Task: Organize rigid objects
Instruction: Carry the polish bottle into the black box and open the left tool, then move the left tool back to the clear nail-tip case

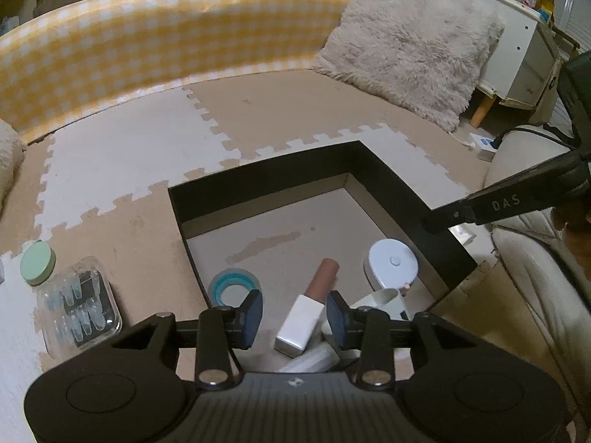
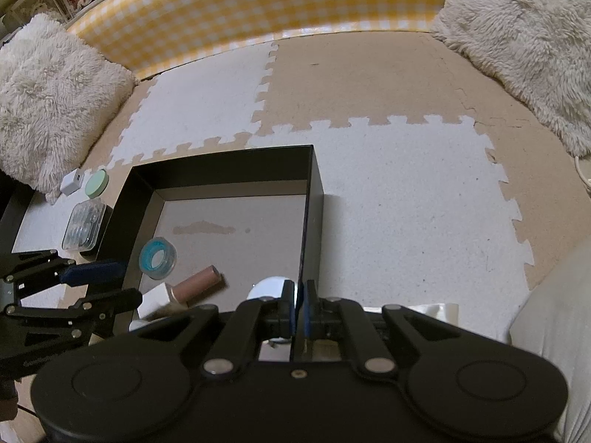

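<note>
Left gripper [image 1: 295, 313]: jaws are parted, with the white-capped pinkish-brown cosmetic tube [image 1: 309, 308] lying between the blue pads; no pad is seen pressing on it, so it is judged released.
Tube: it is laid flat on the grey floor of the black open cardboard box [image 1: 391, 181], cap end nearest the camera, probably set down there as part of the sorting.
Right gripper [image 2: 300, 308]: it is clamped on the thin right-hand wall of the box, apparently to steady it while things are dropped in.
Already boxed: a clear roll with a teal core [image 1: 233, 285] and a round white lidded container [image 1: 392, 264] are placed inside near the tube.
Left outside: a clear plastic case of small tips [image 1: 79, 301], a pale green round lid [image 1: 37, 261] and a small white cube [image 2: 71, 181] are left on the foam mat, beside the box's left wall.
Hidden: pale objects beneath the left gripper are cut off by its body and cannot be identified; contact under the right pads is largely covered.
</note>
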The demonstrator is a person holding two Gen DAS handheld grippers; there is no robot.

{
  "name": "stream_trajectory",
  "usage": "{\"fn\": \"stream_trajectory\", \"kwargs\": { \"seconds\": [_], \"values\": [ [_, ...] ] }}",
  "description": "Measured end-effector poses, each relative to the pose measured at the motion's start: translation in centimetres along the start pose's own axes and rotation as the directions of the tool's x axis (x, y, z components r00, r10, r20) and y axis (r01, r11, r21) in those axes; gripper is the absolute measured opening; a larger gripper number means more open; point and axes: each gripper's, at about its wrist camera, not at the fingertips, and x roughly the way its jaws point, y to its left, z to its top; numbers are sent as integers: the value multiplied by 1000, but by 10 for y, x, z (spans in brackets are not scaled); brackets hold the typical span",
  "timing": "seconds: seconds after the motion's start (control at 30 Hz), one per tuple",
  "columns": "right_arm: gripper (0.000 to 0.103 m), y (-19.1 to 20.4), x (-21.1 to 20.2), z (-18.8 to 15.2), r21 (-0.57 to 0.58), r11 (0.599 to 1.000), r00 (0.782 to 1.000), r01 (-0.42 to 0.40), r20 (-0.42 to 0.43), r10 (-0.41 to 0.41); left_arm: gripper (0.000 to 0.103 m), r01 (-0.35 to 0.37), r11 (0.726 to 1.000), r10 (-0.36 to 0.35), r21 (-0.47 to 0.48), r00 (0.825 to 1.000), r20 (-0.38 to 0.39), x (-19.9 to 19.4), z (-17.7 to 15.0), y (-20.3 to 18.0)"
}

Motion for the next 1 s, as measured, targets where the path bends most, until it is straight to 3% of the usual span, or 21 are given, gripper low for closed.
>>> {"fn": "stream_trajectory", "kwargs": {
  "seconds": [0.2, 0.33, 0.57, 0.7, 1.0],
  "values": [
    [5, 1, 0, 0, -5, 1000, 1000, 3, 0, -3, 56, 14, 1000, -14, 16, 1000, -14, -4, -1, -11],
    [5, 1, 0, -1, -7, 1000, 1000, 4, 1, -4, 79, 17, 1000, -17, 19, 1000, -14, -8, -2, -17],
    [5, 2, 0, -2, -11, 1000, 1000, 6, 1, -6, 96, 20, 1000, -20, 7, 1000, -15, -13, -4, -23],
    [5, 2, 0, -2, -11, 1000, 1000, 7, 1, -7, 103, 22, 1000, -23, -11, 1000, -13, -17, -4, -23],
    [5, 3, 0, -2, -13, 1000, 1000, 8, 1, -8, 103, -31, 990, 40, -135, 997, 65, -40, 1, 1]
  ]
}}
